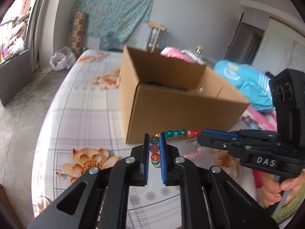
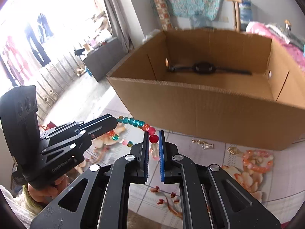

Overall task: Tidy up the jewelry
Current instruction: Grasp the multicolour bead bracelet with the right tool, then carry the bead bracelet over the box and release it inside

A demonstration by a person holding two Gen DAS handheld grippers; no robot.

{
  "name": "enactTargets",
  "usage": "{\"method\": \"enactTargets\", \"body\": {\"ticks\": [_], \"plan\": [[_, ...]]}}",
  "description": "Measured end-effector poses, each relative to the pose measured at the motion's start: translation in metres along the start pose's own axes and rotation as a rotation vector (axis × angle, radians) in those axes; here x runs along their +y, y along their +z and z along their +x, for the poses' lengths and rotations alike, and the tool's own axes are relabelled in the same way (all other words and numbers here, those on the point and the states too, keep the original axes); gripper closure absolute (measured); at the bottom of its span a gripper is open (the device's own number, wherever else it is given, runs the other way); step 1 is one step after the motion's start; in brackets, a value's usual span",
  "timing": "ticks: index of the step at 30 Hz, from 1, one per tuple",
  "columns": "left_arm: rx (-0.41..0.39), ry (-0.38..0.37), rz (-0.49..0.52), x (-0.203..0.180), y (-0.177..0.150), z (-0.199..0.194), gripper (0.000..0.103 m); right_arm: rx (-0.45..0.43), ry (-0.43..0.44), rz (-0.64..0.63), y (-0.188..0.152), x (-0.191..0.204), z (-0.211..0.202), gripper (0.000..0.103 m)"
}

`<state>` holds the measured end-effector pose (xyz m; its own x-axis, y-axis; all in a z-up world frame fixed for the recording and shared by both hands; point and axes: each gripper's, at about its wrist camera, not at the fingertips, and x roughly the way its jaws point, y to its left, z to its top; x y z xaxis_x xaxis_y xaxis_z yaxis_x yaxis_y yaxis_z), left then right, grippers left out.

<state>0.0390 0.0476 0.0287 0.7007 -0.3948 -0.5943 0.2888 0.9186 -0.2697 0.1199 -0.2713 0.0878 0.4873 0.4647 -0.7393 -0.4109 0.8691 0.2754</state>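
Both tongs are gripping the same bead necklace (image 1: pixel 176 133) above the bed (image 1: pixel 83 114), just in front of the near wall of the cardboard box (image 1: pixel 171 105). The left tongs (image 1: pixel 154 145) are pinching one stretch of it, with a gold, a pink and a red-green bead sitting between the blue pads (image 1: pixel 162 152). The right tongs (image 2: pixel 154 141) are pinching another stretch, a red bead and a pale one caught between their own pads. From the right wrist view, the left tongs (image 2: pixel 114 122) are reaching in from the side, and a run of teal and orange beads is stretching between the two grips while the rest of the strand is drooping toward the flowered bedsheet.

The box is standing open on the bed, and a black wristwatch (image 2: pixel 204 68) is lying flat on its floor against the far wall. On the sheet beside the box's near wall, a small gold chain (image 2: pixel 202 144) is resting, and an orange bead bracelet (image 2: pixel 257 160) is lying a little nearer the bed's edge. Beyond the box, pink and turquoise clothes (image 1: pixel 246 80) are piled on the bed.
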Motion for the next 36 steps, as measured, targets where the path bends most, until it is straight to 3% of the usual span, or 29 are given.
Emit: {"method": "enactTargets", "body": {"ticks": [6,10,15,20,23,28,32,36], "plan": [[-0.099,-0.08,0.043,-0.017,0.025,-0.039,0.094,-0.101,-0.012,-0.06,0.023,0.022,-0.025,0.096],[-0.178,-0.093,0.113,-0.029,0.055,-0.061,0.094,-0.18,-0.004,-0.105,0.046,0.025,-0.042,0.096],[-0.22,-0.103,0.182,-0.045,0.1,-0.06,0.094,-0.221,0.009,-0.143,0.084,0.016,-0.045,0.096],[-0.153,-0.066,0.194,-0.037,0.137,-0.019,0.094,-0.12,0.031,-0.119,0.124,-0.007,-0.014,0.096],[-0.095,-0.041,0.199,-0.034,0.142,0.006,0.094,-0.039,0.033,-0.104,0.137,-0.018,0.014,0.096],[0.04,0.009,0.212,-0.025,0.129,0.05,0.094,0.095,0.034,-0.081,0.142,-0.03,0.056,0.096],[0.101,0.043,0.24,-0.025,0.122,0.067,0.093,0.191,0.019,-0.088,0.135,-0.033,0.081,0.095],[0.122,0.077,0.254,-0.023,0.12,0.079,0.089,0.199,-0.018,-0.085,0.135,-0.036,0.09,0.091]]}}
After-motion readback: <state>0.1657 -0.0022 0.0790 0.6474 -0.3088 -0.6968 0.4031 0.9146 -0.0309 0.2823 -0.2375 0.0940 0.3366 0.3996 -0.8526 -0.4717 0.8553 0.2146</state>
